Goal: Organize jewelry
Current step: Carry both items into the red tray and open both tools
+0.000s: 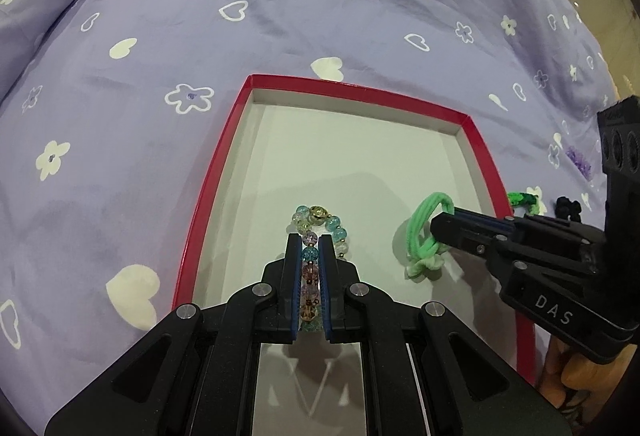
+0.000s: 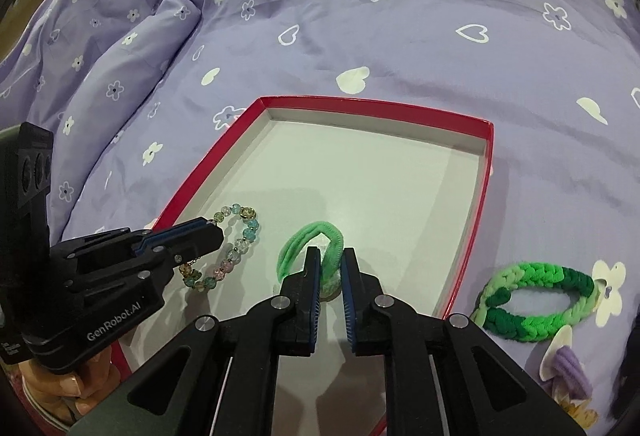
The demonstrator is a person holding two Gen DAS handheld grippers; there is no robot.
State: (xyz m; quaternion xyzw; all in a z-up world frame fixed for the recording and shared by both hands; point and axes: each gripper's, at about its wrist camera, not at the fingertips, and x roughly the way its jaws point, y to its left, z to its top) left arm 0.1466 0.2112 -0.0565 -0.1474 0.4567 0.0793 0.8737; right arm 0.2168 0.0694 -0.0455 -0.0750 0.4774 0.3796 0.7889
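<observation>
A red box [image 1: 236, 124] [image 2: 216, 156] with a pale floor lies on the purple bedspread. My left gripper [image 1: 310, 240] [image 2: 218, 230] is shut on a beaded bracelet [image 1: 320, 226] [image 2: 240, 244] of blue, pink and clear beads, low over the box floor near its left wall. My right gripper [image 2: 330, 256] [image 1: 438, 226] is shut on a light green hair tie [image 2: 316, 240] [image 1: 424, 236], which rests on the box floor to the right of the bracelet.
A braided green hair tie [image 2: 536, 300] [image 1: 524, 198] lies on the bedspread right of the box. A purple hair tie [image 2: 568, 368] [image 1: 580, 164] and a black one [image 1: 568, 206] lie beyond it. A folded quilt ridge [image 2: 120, 48] rises at the far left.
</observation>
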